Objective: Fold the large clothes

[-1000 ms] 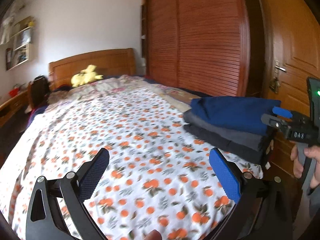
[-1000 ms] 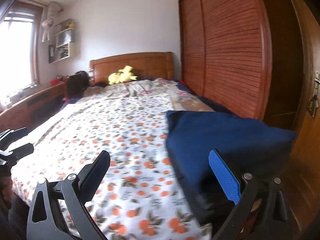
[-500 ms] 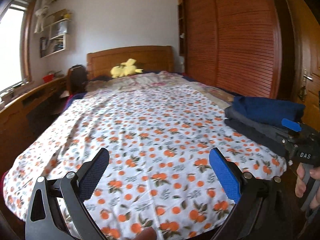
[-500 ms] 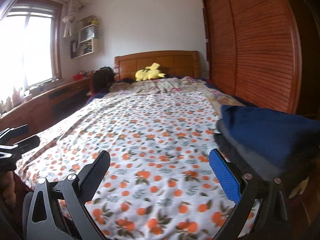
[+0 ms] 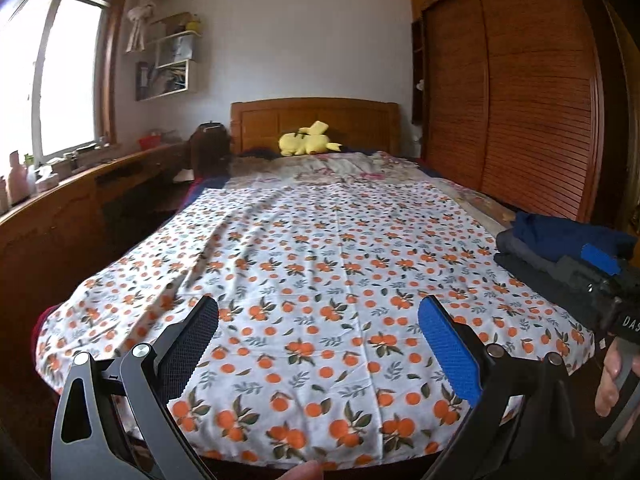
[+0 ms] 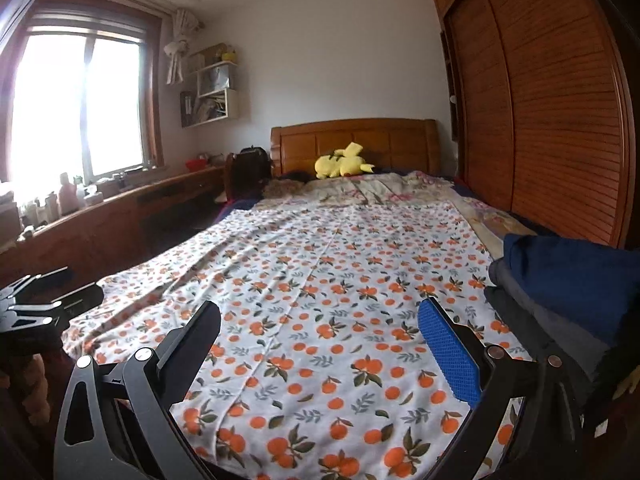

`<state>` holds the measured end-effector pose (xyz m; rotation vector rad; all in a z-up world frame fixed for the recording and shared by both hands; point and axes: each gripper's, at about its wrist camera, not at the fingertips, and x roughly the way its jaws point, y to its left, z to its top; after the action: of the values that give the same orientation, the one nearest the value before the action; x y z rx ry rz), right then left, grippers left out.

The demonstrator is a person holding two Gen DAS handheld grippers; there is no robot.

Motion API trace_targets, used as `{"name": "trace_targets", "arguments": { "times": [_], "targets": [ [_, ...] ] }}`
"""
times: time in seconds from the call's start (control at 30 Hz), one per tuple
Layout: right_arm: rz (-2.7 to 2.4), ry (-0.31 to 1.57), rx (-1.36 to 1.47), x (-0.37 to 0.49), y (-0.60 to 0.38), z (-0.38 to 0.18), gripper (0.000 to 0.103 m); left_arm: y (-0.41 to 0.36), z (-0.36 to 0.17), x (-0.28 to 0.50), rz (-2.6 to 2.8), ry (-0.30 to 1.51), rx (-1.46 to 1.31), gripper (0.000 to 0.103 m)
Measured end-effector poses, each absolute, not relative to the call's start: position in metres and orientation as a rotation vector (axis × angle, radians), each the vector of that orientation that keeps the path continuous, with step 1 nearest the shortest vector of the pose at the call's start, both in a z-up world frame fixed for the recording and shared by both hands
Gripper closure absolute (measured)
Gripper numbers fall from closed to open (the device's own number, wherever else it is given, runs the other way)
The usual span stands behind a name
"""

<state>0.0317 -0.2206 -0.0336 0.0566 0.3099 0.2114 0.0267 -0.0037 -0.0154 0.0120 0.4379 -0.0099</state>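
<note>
Navy cloth topped the folded stack (image 6: 568,292) at the frame's right edge, and both cameras had swung from it toward the bedspread (image 5: 320,264). The left gripper (image 5: 320,344) and right gripper (image 6: 320,344) hung open and empty, suggesting that garment was finished.

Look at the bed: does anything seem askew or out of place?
Little stands out. The folded clothes stack sits at the bed's right edge, its lowest layer slightly overhanging. The orange-print sheet lies mostly flat, creased on its left side.

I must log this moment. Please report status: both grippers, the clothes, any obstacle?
Left gripper open, empty. Right gripper open, empty. Folded clothes stack at right edge of bed, blue piece on top. No unfolded garment in view; nothing in the way.
</note>
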Motion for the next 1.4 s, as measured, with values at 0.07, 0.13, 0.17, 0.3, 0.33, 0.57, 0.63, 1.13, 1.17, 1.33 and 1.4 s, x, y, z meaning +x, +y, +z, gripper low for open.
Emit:
{"name": "trace_targets", "arguments": {
  "times": [0.07,0.13,0.17,0.3,0.33,0.57,0.63,1.13,1.17,1.33,1.4],
  "targets": [
    [0.213,0.305,0.052,0.029,-0.2169,-0.0349,0.008,-0.0008,-0.0162,0.0216,-0.001,0.437,0.013,0.003],
    [0.214,0.308,0.045,0.0275,-0.2144,-0.0361,0.008,0.0,-0.0175,0.0201,-0.002,0.44,0.01,0.002],
    [0.216,0.31,0.045,0.0275,-0.2141,-0.0366,0.008,0.0005,-0.018,0.0191,-0.002,0.44,0.009,0.002],
    [0.22,0.321,0.041,0.0279,-0.2122,-0.0401,0.008,0.0005,-0.0197,0.0175,-0.004,0.439,0.006,0.002],
    [0.22,0.323,0.04,0.0286,-0.212,-0.0402,0.008,-0.0003,-0.02,0.018,-0.003,0.439,0.006,0.002],
    [0.22,0.329,0.035,0.0282,-0.21,-0.0421,0.008,-0.0012,-0.0206,0.0167,0.0,0.435,0.006,0.002],
    [0.221,0.33,0.035,0.0279,-0.2096,-0.0426,0.008,-0.0011,-0.0205,0.017,-0.003,0.433,0.004,0.002],
    [0.221,0.332,0.033,0.028,-0.2093,-0.0434,0.008,-0.0038,-0.0209,0.0168,0.003,0.425,0.009,0.002],
    [0.221,0.332,0.033,0.028,-0.2093,-0.0434,0.008,-0.0037,-0.021,0.0169,0.003,0.426,0.01,0.002],
    [0.221,0.333,0.034,0.028,-0.2092,-0.0433,0.008,-0.0035,-0.0214,0.0167,0.003,0.425,0.009,0.003],
    [0.221,0.334,0.034,0.0282,-0.209,-0.0434,0.008,-0.0037,-0.0216,0.0167,0.004,0.424,0.01,0.002]
  ]
}}
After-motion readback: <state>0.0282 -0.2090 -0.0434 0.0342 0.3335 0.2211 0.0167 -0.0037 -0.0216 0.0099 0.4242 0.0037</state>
